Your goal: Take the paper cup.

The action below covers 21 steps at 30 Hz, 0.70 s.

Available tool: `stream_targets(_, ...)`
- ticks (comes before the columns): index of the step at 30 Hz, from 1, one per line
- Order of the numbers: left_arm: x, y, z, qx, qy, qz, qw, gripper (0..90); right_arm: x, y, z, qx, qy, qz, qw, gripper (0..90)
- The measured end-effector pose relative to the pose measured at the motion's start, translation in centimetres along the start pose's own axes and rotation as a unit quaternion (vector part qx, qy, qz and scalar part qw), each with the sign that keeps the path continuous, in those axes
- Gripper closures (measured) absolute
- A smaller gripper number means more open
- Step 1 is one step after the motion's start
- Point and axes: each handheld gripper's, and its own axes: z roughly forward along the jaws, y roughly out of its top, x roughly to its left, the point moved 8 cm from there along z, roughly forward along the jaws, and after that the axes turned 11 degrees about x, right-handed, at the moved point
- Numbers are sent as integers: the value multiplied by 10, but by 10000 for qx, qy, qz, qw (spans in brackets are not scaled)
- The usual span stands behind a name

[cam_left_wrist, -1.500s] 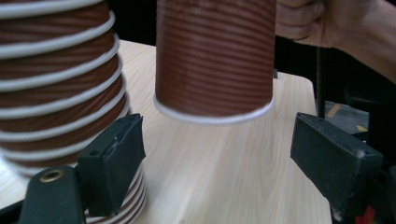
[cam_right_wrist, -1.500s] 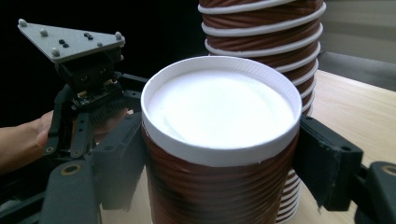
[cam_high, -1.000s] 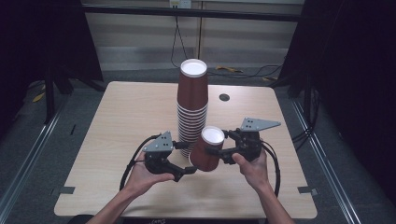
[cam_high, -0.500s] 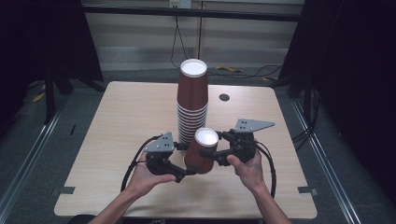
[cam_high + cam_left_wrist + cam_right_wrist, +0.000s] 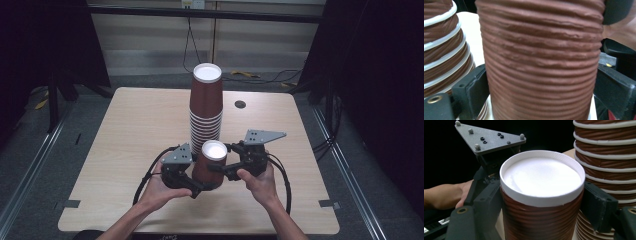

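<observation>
A brown ribbed paper cup (image 5: 210, 167) with a white rim stands upright in front of a tall stack of the same cups (image 5: 205, 107). My right gripper (image 5: 220, 170) is shut on the cup just under its rim; in the right gripper view its jaws press both sides of the cup (image 5: 541, 177). My left gripper (image 5: 202, 189) reaches the cup's lower part from the left. Its jaws have just been opening and now flank the cup (image 5: 541, 62) without squeezing it. The stack (image 5: 444, 50) stands close behind.
The wooden table (image 5: 125, 130) has a small round hole (image 5: 240, 104) at the back right of the stack. Black frames and cables lie on the floor beyond the table. The left gripper's grey plate (image 5: 491, 138) sits just behind the cup in the right gripper view.
The cup was tilted and a little higher; now it is upright, lower and slightly further left. The right gripper came left with it.
</observation>
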Motion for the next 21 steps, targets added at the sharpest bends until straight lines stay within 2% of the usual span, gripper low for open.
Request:
stream_targets(8, -1, -2, 1, 2, -43, -5, 10000, 81, 2, -1, 3, -16, 29, -33, 10000, 241)
stream_targets(10, -2, -2, 1, 8, -102, -29, 9999, 79, 2, -1, 4, -36, 103, 0, 9999, 241)
stream_targets(11, -2, -2, 2, 10, -68, -3, 10000, 81, 3, -1, 5, -53, 149, -20, 9999, 241)
stream_targets(15, -1, -4, 0, -18, -69, -22, 10000, 107, 4, -1, 6, -30, 95, -49, 9999, 237)
stream_targets(21, 1, -7, -1, 112, -71, -3, 9999, 122, 2, -2, 8, -7, 172, 52, 9998, 222)
